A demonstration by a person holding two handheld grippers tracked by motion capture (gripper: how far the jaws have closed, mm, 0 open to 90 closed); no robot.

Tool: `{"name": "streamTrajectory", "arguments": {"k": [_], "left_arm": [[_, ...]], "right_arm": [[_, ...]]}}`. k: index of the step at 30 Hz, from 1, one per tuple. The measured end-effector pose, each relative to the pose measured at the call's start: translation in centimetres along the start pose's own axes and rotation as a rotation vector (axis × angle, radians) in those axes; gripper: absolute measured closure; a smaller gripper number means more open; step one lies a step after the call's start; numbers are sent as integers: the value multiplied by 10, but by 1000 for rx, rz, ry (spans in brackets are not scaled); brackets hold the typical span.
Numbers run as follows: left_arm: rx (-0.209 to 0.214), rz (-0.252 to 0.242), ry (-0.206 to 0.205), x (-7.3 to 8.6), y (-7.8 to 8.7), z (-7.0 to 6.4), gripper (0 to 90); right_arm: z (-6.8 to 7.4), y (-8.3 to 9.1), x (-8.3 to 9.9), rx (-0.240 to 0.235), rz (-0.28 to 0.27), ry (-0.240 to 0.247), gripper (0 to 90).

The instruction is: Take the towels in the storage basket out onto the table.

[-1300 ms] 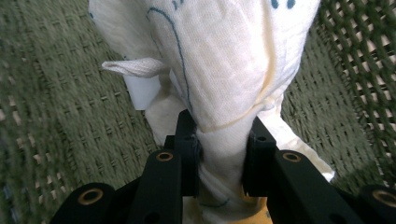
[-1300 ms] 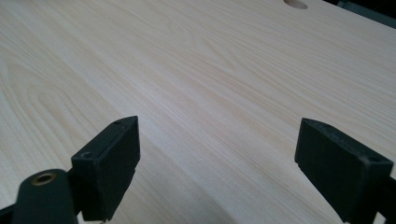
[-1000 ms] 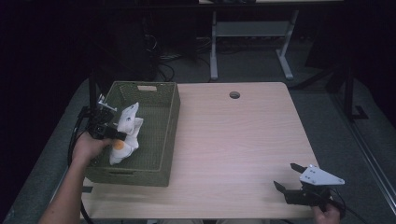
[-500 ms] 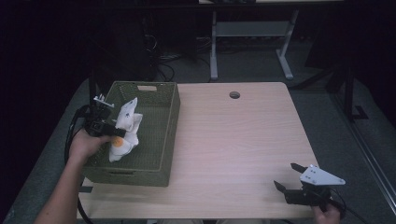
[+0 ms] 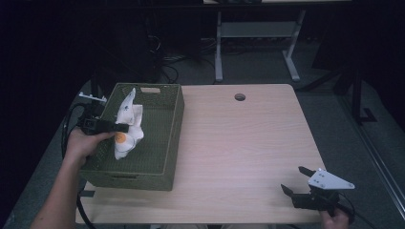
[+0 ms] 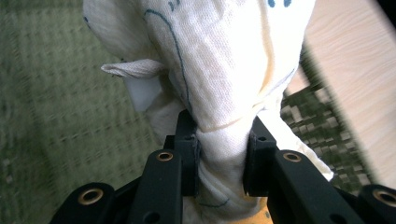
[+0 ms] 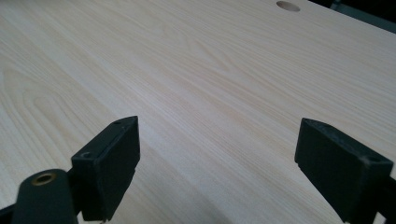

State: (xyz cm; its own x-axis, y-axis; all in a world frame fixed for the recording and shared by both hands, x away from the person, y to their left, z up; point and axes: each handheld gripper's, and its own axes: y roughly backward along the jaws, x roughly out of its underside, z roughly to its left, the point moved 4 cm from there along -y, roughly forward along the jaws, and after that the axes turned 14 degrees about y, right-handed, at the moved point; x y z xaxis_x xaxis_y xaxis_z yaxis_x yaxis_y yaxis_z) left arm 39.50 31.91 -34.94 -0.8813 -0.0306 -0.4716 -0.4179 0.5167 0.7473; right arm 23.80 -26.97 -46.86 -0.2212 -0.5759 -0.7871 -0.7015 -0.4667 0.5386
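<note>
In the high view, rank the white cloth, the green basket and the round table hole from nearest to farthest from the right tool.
From the right tool:
1. Round table hole, at the far edge of the table.
2. Green basket, at the table's left.
3. White cloth, inside the basket, clamped in the left tool.

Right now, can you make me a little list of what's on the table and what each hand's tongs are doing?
Table: light wood table with a round hole near its far edge
Basket: green woven basket at the table's left side
Cloth: white cloth with blue lines and an orange spot, bunched, lifted above the basket's inside
Left tongs: left tongs shut on the cloth, jaws pinching a gathered fold
Right tongs: right tongs open, jaws wide apart, holding nothing, low over the table's near right corner
</note>
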Motion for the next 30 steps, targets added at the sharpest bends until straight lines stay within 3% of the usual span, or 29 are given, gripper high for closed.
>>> {"name": "streamTrajectory", "arguments": {"k": [1, 4, 7, 13, 17, 20, 30], "left_arm": [[41, -24, 6, -1, 3, -2, 726], [56, -35, 2, -2, 6, -4, 726], [100, -54, -7, -4, 9, -10, 726], [216, -105, -54, -9, 17, -29, 726], [261, -110, -86, -12, 20, -44, 725], [290, -110, -107, -14, 19, -55, 725], [326, -95, -168, -20, 18, -84, 725]], "right_arm": [[0, 0, 0, 0, -1, 1, 137], [0, -1, 0, 0, 0, 5, 137], [0, -1, -1, -1, 0, 4, 137], [-1, -1, 0, 1, 0, 1, 137], [-1, 0, 0, 3, -2, 0, 137], [-1, 0, 0, 5, -4, 1, 137], [-2, -1, 0, 5, -2, 6, 137]]}}
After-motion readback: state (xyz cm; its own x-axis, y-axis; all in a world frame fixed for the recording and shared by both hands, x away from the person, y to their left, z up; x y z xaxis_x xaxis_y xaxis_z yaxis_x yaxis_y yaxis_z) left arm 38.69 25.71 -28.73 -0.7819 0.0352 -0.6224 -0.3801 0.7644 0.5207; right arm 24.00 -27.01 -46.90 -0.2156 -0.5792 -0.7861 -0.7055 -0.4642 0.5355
